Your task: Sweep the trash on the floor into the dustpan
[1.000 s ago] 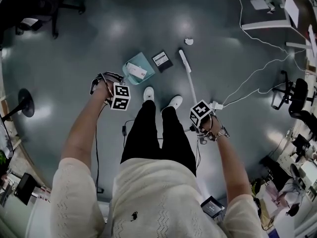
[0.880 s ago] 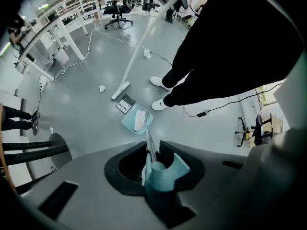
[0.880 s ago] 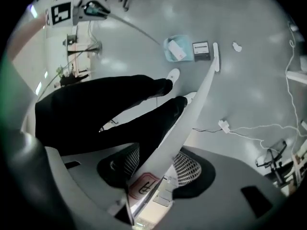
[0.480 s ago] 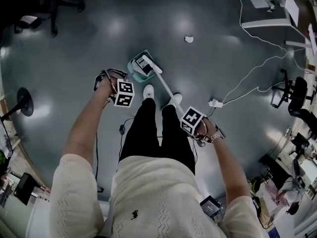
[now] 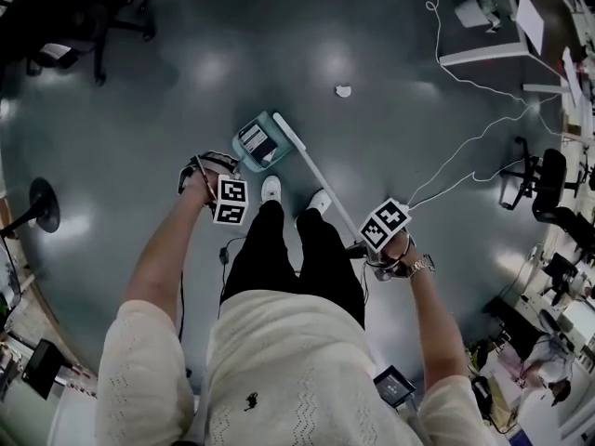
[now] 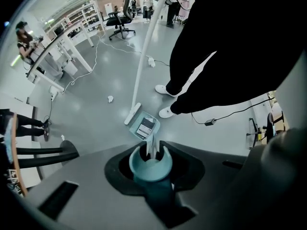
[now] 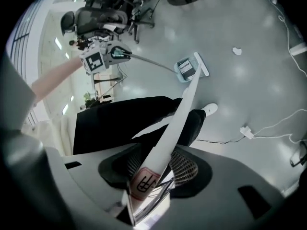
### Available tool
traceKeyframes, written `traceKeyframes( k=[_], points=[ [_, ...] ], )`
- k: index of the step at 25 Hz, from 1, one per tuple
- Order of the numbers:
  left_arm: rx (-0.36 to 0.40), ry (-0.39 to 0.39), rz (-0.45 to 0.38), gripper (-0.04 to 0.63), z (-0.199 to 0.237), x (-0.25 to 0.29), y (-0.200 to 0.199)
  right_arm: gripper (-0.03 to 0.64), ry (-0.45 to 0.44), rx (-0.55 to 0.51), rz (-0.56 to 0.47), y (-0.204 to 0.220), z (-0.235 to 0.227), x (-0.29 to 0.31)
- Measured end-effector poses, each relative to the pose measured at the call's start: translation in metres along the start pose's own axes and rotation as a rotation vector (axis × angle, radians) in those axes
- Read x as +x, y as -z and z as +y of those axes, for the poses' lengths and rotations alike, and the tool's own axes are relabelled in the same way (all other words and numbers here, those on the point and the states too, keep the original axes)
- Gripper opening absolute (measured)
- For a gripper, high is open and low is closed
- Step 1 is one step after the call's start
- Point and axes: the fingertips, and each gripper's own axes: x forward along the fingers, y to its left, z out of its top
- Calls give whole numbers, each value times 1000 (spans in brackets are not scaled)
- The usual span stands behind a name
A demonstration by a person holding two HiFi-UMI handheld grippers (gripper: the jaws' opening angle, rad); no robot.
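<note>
In the head view a teal dustpan point(image 5: 253, 143) rests on the grey floor just ahead of my white shoes point(image 5: 271, 190), with a dark labelled box point(image 5: 251, 139) lying in it. My left gripper point(image 5: 221, 167) is shut on the dustpan's teal handle point(image 6: 151, 164). A white broom's head point(image 5: 288, 133) sits against the pan's right side. Its long handle point(image 5: 325, 189) slants back to my right gripper point(image 5: 364, 247), shut on it point(image 7: 156, 169). A crumpled paper ball point(image 5: 343, 90) lies farther out on the floor, also in the right gripper view point(image 7: 236, 51).
White cables point(image 5: 465, 151) trail over the floor at right toward desks and office chairs point(image 5: 548, 184). A round black stand base point(image 5: 42, 207) sits at far left. More chairs point(image 5: 56, 26) stand at the back left. A black cord point(image 5: 223, 249) hangs by my legs.
The broom swung left and pushed the dark box off the floor into the dustpan. The right gripper moved with it, then drew back to the right. The left gripper barely shifted.
</note>
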Motion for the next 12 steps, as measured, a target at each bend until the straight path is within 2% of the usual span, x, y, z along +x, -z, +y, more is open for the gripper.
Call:
traceKeyframes(
  k=[6,12],
  points=[
    [-3,-9,-5,92,42,-12,-35,201,108,94,-95,6,-67,-75],
    [-19,-6,0,92,123,-19,-86,202,214,174,-140,-14,-175,-149]
  ],
)
